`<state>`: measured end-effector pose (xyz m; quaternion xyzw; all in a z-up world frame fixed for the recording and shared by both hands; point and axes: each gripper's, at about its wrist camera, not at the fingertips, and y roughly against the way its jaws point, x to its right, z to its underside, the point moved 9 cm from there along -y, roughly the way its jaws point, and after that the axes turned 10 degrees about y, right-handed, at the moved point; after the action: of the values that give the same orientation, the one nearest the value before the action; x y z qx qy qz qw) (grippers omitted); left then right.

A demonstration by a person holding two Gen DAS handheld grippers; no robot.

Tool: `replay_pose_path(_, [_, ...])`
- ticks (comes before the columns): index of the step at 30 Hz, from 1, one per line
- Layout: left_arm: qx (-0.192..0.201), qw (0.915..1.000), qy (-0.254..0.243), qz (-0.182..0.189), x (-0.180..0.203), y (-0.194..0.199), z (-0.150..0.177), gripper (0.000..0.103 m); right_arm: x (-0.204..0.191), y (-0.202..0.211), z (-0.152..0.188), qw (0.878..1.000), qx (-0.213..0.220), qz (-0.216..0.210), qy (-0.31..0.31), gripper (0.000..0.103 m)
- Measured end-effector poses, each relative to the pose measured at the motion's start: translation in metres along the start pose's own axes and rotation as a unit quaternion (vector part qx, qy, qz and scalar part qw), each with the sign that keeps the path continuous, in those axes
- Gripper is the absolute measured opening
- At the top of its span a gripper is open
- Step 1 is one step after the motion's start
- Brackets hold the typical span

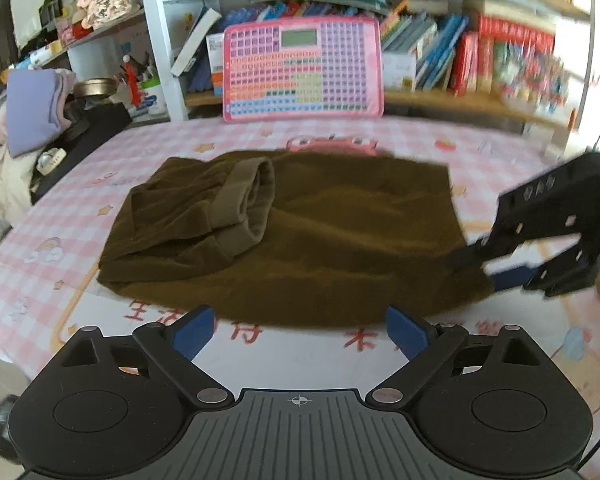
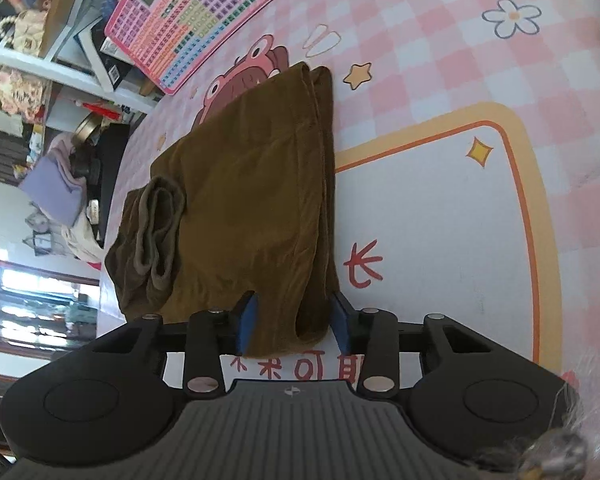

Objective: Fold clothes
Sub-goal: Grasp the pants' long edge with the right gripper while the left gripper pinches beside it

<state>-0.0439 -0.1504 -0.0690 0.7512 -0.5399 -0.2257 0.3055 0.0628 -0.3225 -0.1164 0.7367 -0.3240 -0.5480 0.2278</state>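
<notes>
Here the right gripper has its jaws narrowed around a corner of the brown garment on the counter, while the left gripper waits wide open; pinch every layer before lifting.

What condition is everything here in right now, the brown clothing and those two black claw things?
Brown corduroy garment: partly folded, lying flat on the pink checked tablecloth.
Ribbed cuffs: resting on top, at one end.
Left black gripper: open, empty, short of the garment.
Right black gripper: fingers either side of a garment corner, not clamped.
</notes>
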Motion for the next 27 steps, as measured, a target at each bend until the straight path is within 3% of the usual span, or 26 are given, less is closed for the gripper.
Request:
replay_pose_path(3, [-0.012,0.9997,-0.02,-0.008,0.004,-0.003,0.002,0.096,0.008,-0.003,-0.006,1.0,-0.007,-0.006,-0.014,0.034])
replay_pose_path(7, [-0.014,0.9987,-0.046,0.019,0.018,-0.005,-0.001,0.096,0.009,-0.01,-0.011,0.999,-0.016,-0.02,-0.027,0.033])
replay_pose_path(10, [-0.027,0.9953,-0.088,0.028,0.034,-0.012,0.0,0.096,0.01,-0.016,-0.015,0.998,-0.021,-0.027,-0.045,0.026])
replay_pose_path(12, [-0.03,0.9915,-0.121,0.036,0.047,-0.016,0.002,0.096,0.012,-0.018,-0.016,0.998,-0.026,-0.022,-0.048,0.013])
replay_pose_path(19, [-0.005,0.9716,-0.232,0.045,0.088,-0.035,0.006,0.094,-0.01,-0.001,-0.028,0.996,-0.01,-0.074,-0.04,0.011])
replay_pose_path(20, [-0.001,0.968,-0.247,0.041,0.093,-0.039,0.006,0.09,-0.014,0.0,-0.03,0.996,-0.009,-0.077,-0.036,0.011])
replay_pose_path(22, [0.004,0.9603,-0.278,0.024,0.1,-0.05,0.005,0.069,-0.019,0.0,-0.031,0.997,-0.01,-0.077,-0.028,0.011])
replay_pose_path(26, [0.016,0.9517,-0.307,0.008,0.114,-0.067,0.0,0.037,-0.024,-0.001,-0.033,0.997,-0.014,-0.075,-0.021,0.011])
replay_pose_path(27, [0.018,0.9506,-0.31,0.009,0.116,-0.07,-0.001,0.025,-0.023,-0.002,-0.033,0.997,-0.018,-0.072,-0.024,0.016])
